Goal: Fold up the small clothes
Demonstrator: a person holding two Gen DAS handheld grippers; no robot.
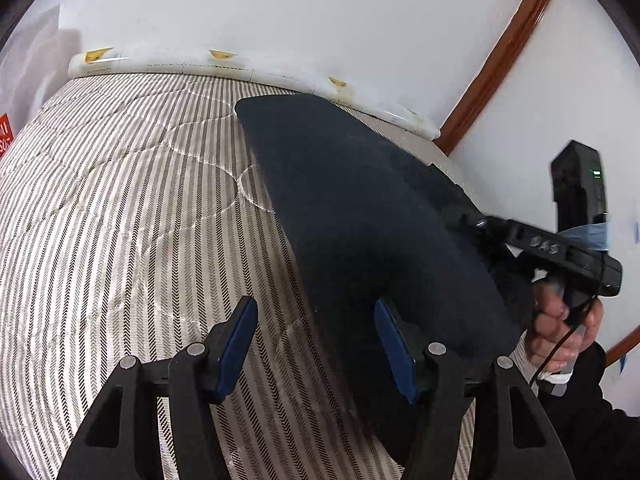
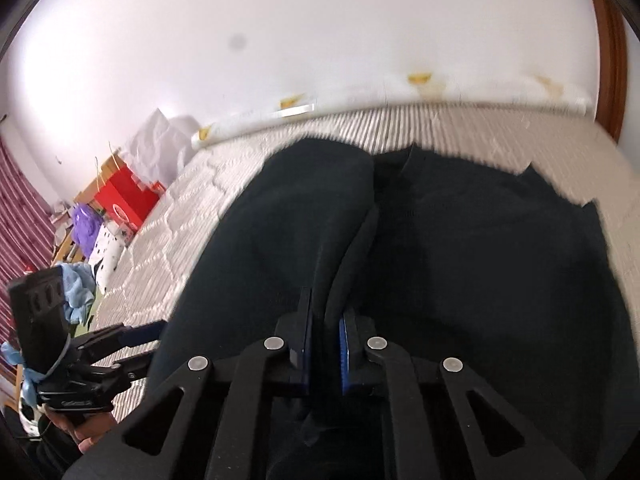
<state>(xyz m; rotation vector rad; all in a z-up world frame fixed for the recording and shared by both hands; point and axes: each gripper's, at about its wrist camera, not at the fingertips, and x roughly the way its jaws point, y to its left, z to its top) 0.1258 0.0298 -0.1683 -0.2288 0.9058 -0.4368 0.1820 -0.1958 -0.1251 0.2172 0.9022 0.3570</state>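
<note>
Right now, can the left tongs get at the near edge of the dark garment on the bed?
Probably yes. The left tongs stand open just above the striped quilt, with the dark garment edge running between the fingers and nothing blocking it. The right tongs are shut on a fold farther along.

1. Bed w/ quilted cover (image 1: 120, 208), thin grey-and-white stripes, herringbone weave, curved stitch lines; fills most of both views.
2. White wall (image 1: 300, 12) right behind bed; plain, evenly lit, small dark spot (image 2: 237, 43) in rt view.
3. White padded strip (image 1: 168, 65) along bed's far edge against wall, w/ yellow marks.
4. Brown wood trim (image 1: 504, 52) at rt end of bed, curved by lens.
5. Left of bed in rt view: red box (image 2: 129, 196), purple bag (image 2: 85, 226), light-blue cloth (image 2: 78, 282), red-striped fabric (image 2: 18, 204) at frame edge. Cluttered, details unclear.
</note>
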